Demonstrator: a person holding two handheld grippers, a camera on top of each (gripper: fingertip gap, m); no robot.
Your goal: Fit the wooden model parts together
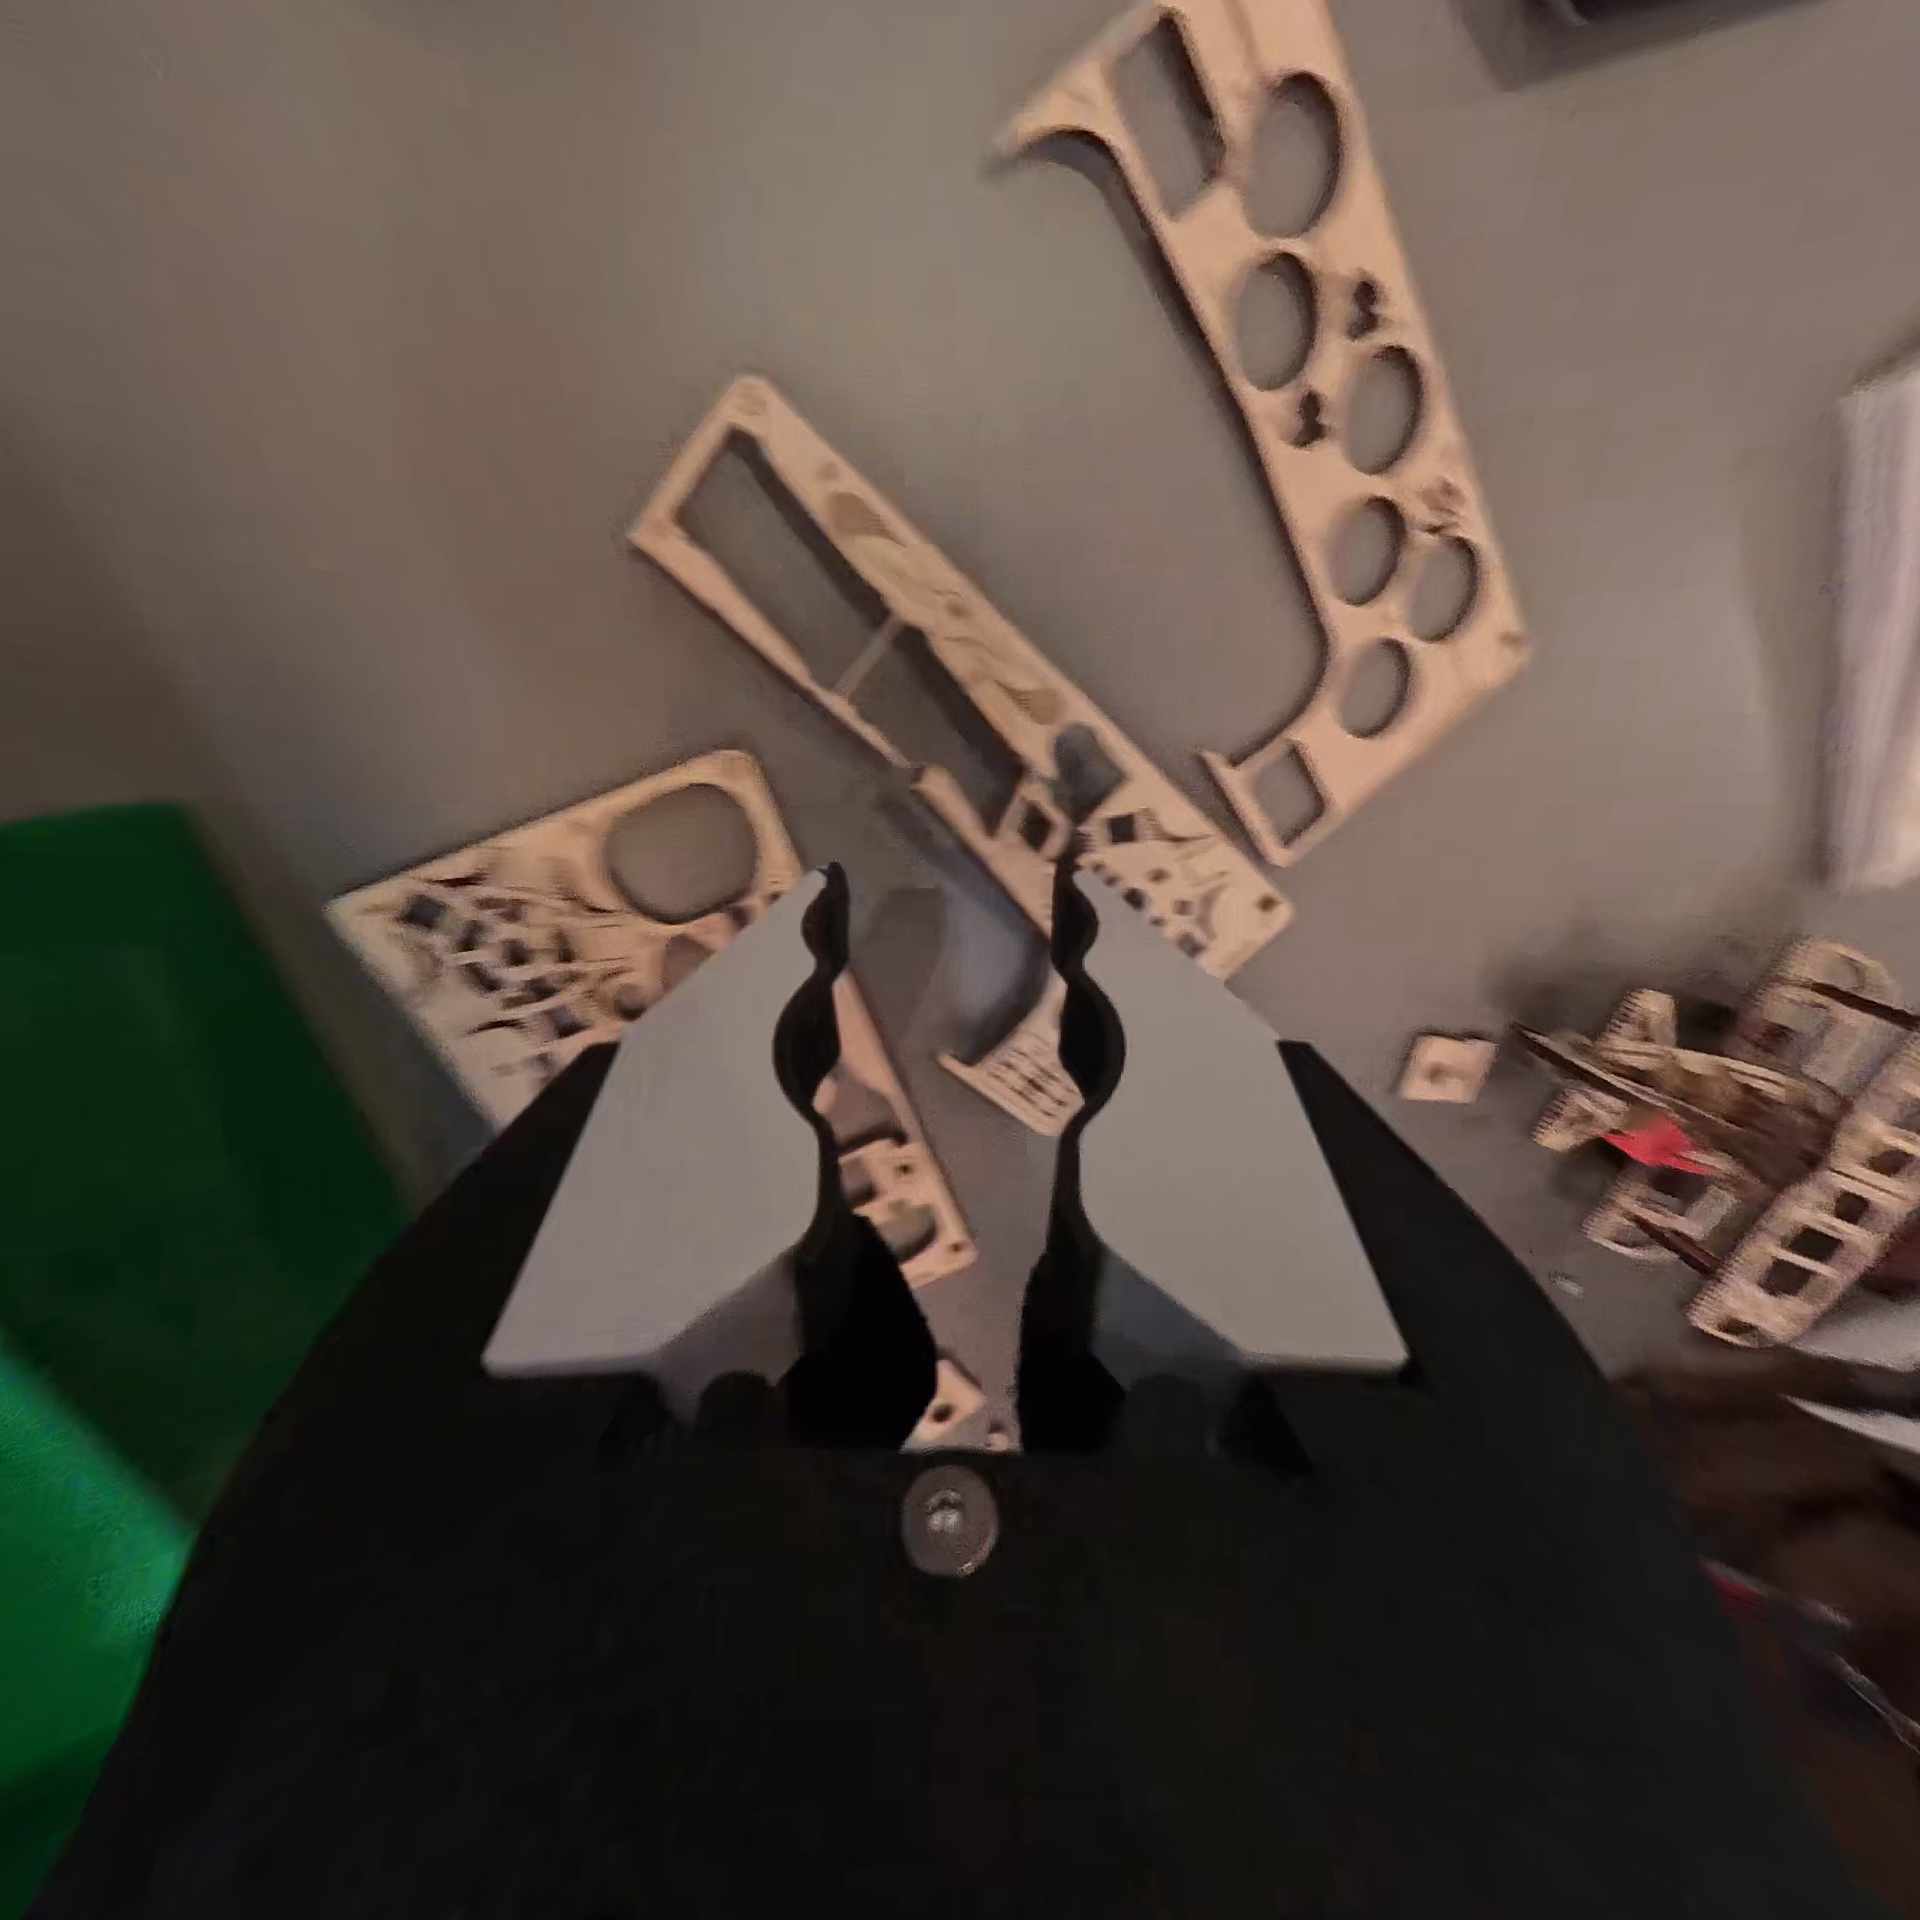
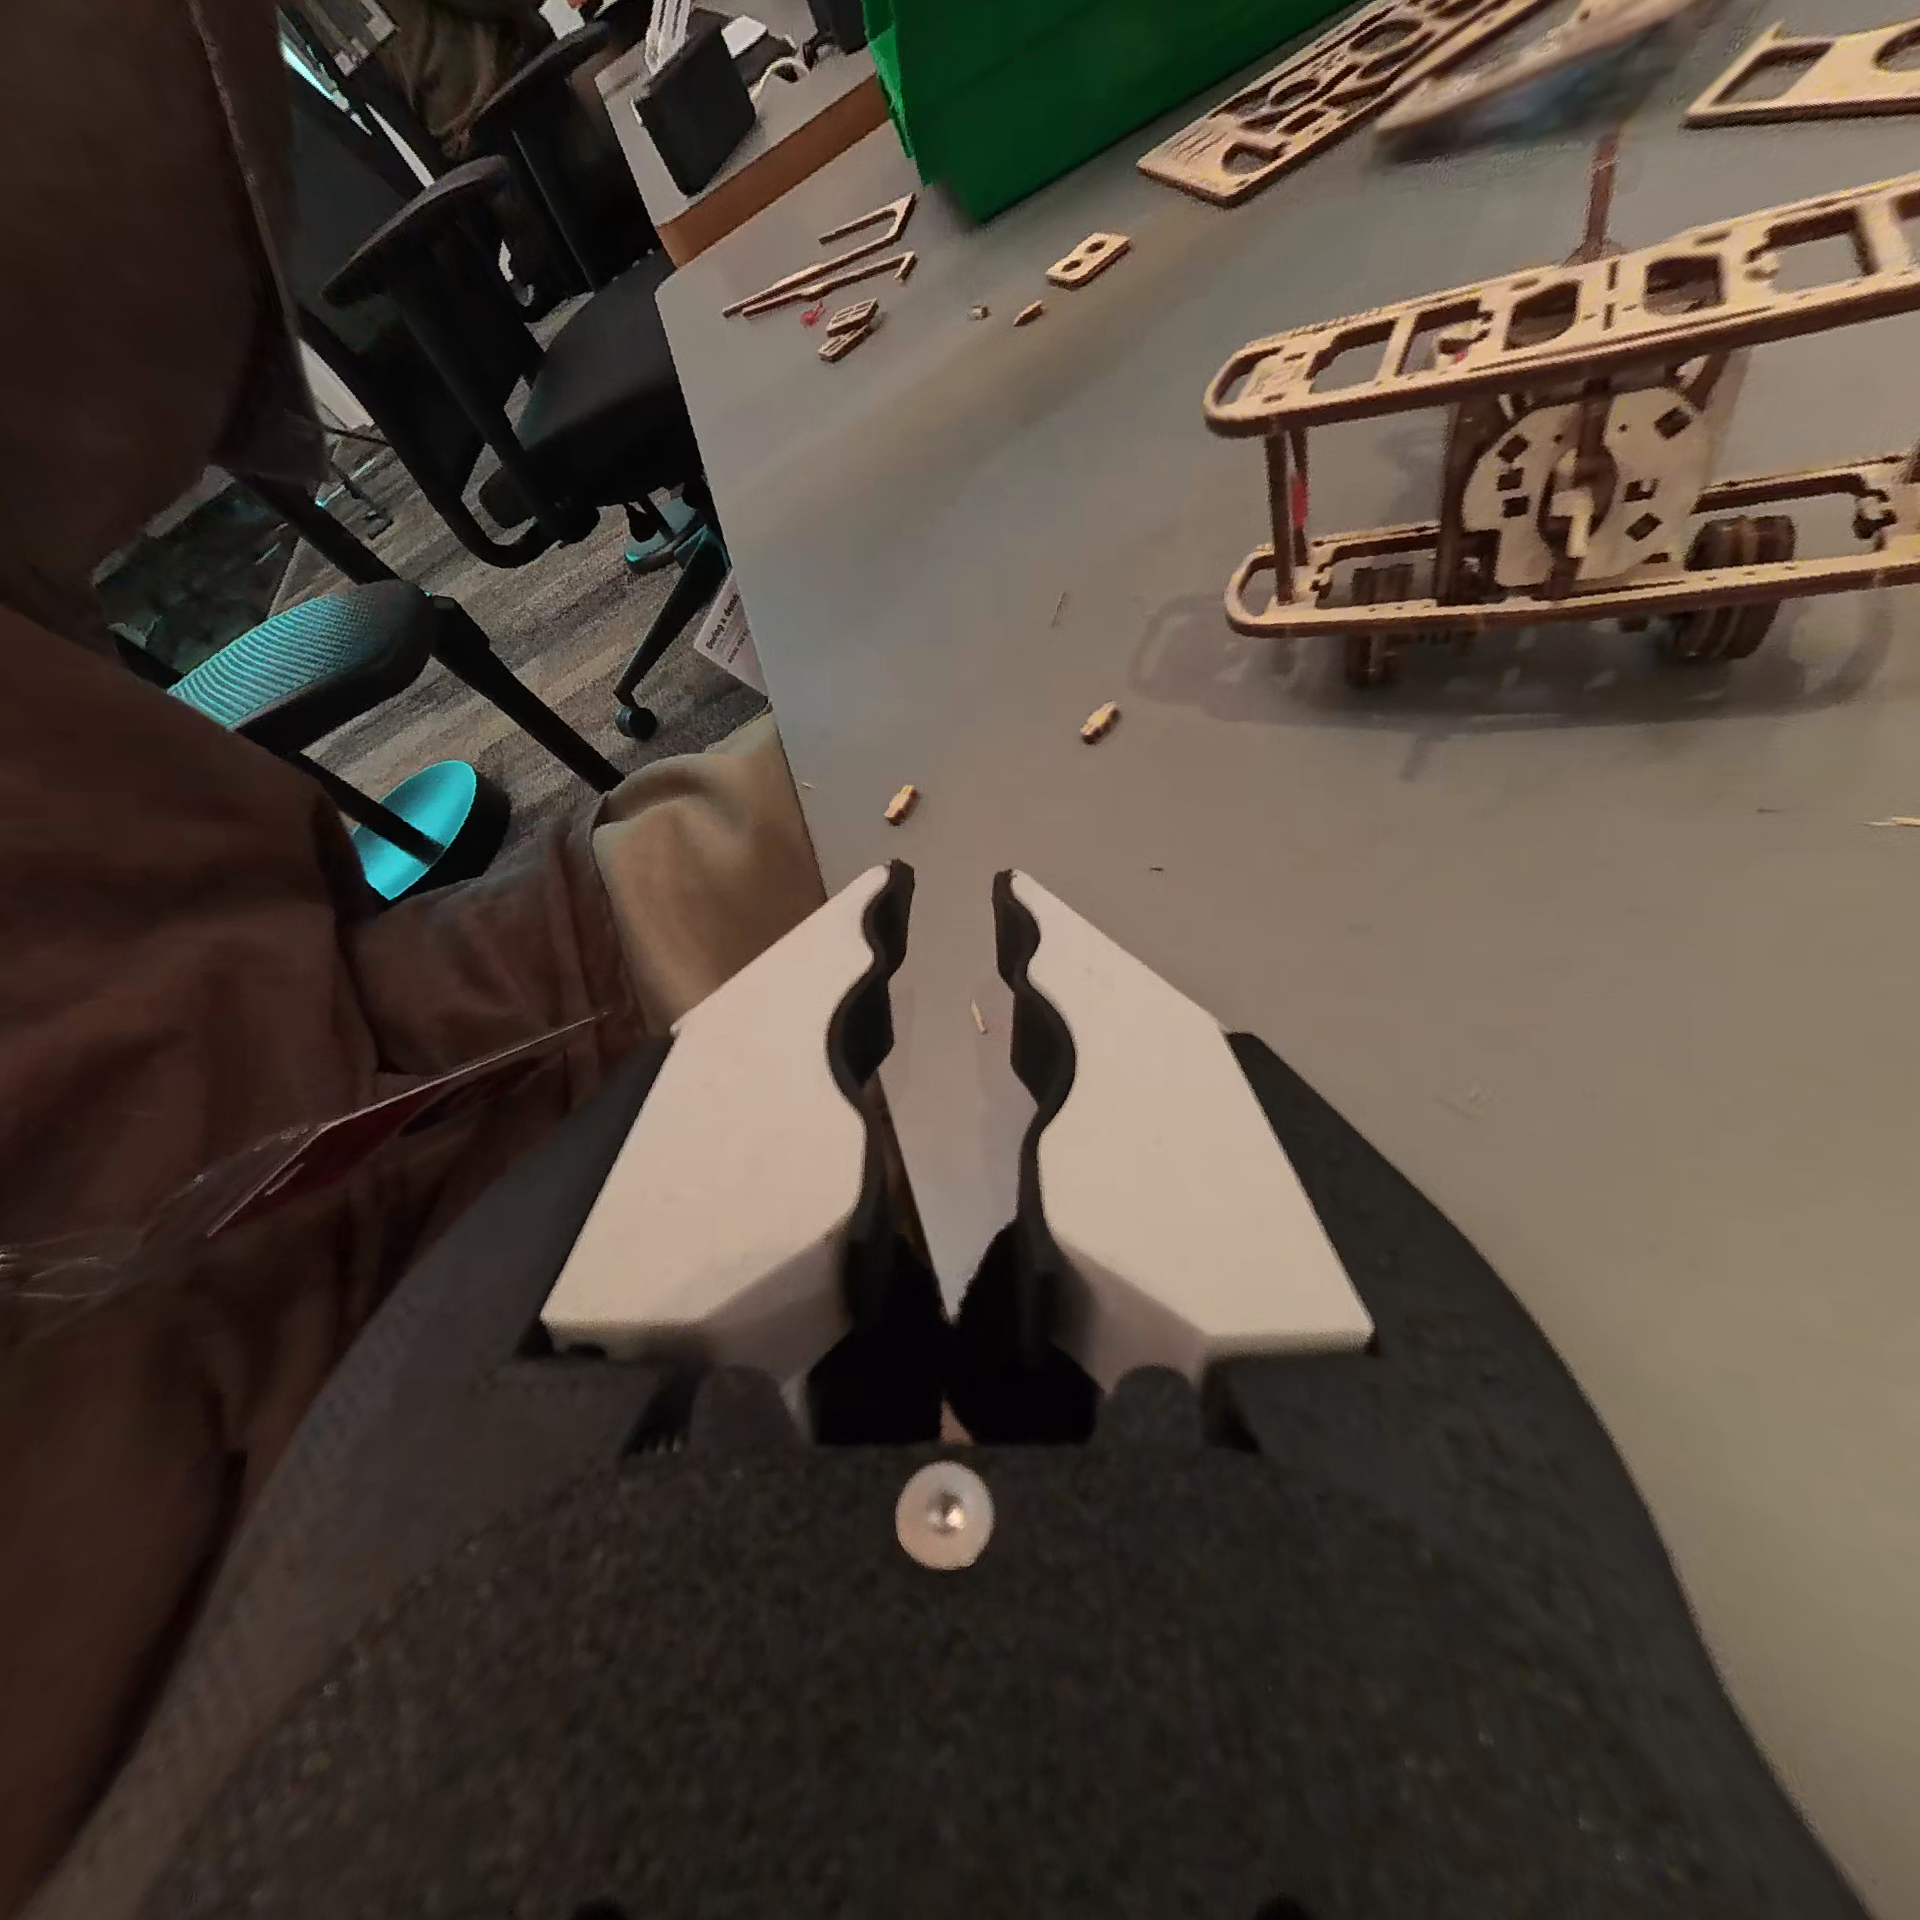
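Left gripper (image 1: 945, 883): lower centre of the left wrist view, jaws parted and holding nothing, hanging above the grey table (image 1: 416, 416). Punched-out wooden sheets, three: one with round holes (image 1: 1351, 436) at upper right; one long frame (image 1: 935, 665) at centre, running down behind the fingertips; one with an oval hole (image 1: 561, 914) at centre left, beside a green box (image 1: 156, 1091) at the left edge. Small square wooden piece (image 1: 1444, 1065): right of the fingers, just beside the blurred wooden model plane (image 1: 1745, 1132) at the right edge. Right gripper (image 2: 951, 883): lower centre of the right wrist view, jaws a little apart, empty, low over the table (image 2: 1351, 1039). Wooden model plane (image 2: 1579, 457): upper right, standing on its wheels, well apart from the gripper. Loose wooden strips and bits (image 2: 831, 270): upper centre, near the table edge. Small wood chips (image 2: 900, 802): scattered ahead of the fingertips. Green box (image 2: 1039, 94): top centre. Brown sleeve (image 2: 156, 935): left side. Office chairs (image 2: 540, 395): upper left, on the floor past the table edge.
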